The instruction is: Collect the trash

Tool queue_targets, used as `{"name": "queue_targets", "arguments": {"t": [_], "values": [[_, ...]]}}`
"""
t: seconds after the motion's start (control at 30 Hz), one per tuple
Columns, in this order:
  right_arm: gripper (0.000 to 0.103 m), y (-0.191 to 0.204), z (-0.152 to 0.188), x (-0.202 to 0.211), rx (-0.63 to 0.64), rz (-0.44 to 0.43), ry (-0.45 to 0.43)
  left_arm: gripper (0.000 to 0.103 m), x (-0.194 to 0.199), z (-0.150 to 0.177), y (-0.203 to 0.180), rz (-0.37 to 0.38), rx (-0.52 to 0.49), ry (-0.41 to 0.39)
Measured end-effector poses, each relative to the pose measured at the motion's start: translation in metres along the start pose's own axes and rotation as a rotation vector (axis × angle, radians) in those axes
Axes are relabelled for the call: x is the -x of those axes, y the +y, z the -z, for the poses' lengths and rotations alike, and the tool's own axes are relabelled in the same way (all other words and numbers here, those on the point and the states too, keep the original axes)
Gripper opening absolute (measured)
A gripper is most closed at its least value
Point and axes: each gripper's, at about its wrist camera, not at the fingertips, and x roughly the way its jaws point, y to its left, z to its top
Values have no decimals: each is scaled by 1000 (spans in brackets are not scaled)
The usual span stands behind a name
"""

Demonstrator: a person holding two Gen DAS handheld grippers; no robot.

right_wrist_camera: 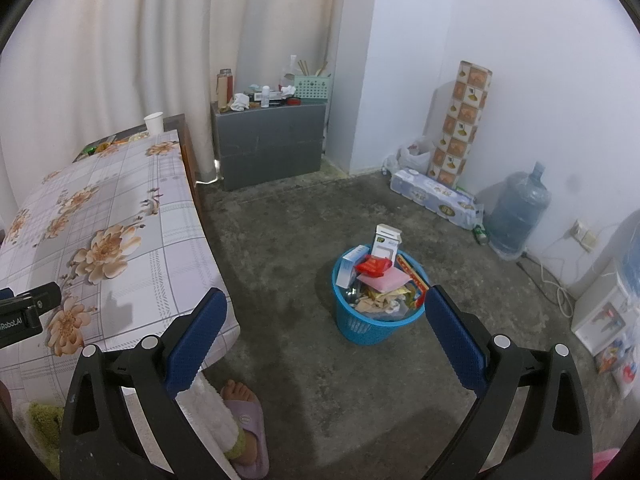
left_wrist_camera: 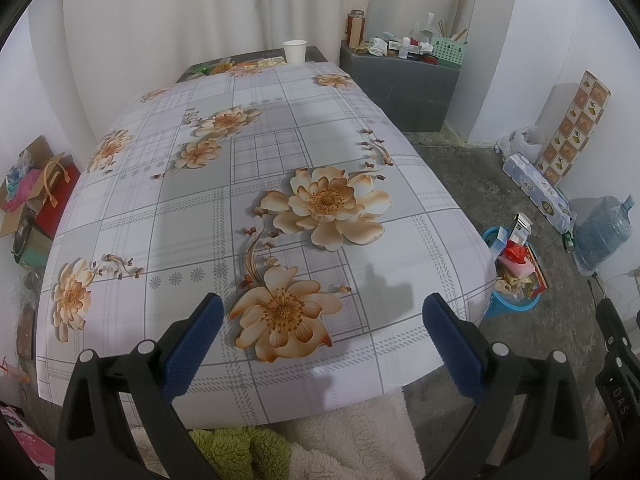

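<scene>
A blue plastic trash basket (right_wrist_camera: 362,326) stands on the concrete floor, heaped with boxes, a red packet, pink paper and crumpled wrappers. It also shows in the left wrist view (left_wrist_camera: 505,307), beside the table's right edge. My left gripper (left_wrist_camera: 322,314) is open and empty above the near edge of the flower-print table (left_wrist_camera: 168,184). My right gripper (right_wrist_camera: 325,310) is open and empty, held over the floor just short of the basket. A white paper cup (left_wrist_camera: 295,51) stands at the table's far end, with some wrappers (left_wrist_camera: 224,66) beside it.
A grey cabinet (right_wrist_camera: 272,144) with bottles and a green caddy stands by the curtain. A water jug (right_wrist_camera: 518,212), a paper-roll pack (right_wrist_camera: 436,196) and a patterned roll (right_wrist_camera: 462,120) line the right wall. The person's slippered foot (right_wrist_camera: 244,412) is near the table corner. Boxes and bags (left_wrist_camera: 36,184) lie left of the table.
</scene>
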Motion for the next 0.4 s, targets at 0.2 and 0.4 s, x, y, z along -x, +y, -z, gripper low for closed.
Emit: {"name": "queue_targets", "arguments": {"t": [0.2, 0.4], "values": [[95, 0, 0, 0, 0, 0, -1, 98, 0, -1, 0, 0, 2, 1], [95, 0, 0, 0, 1, -2, -1, 98, 0, 2, 1, 2, 2, 7]]}}
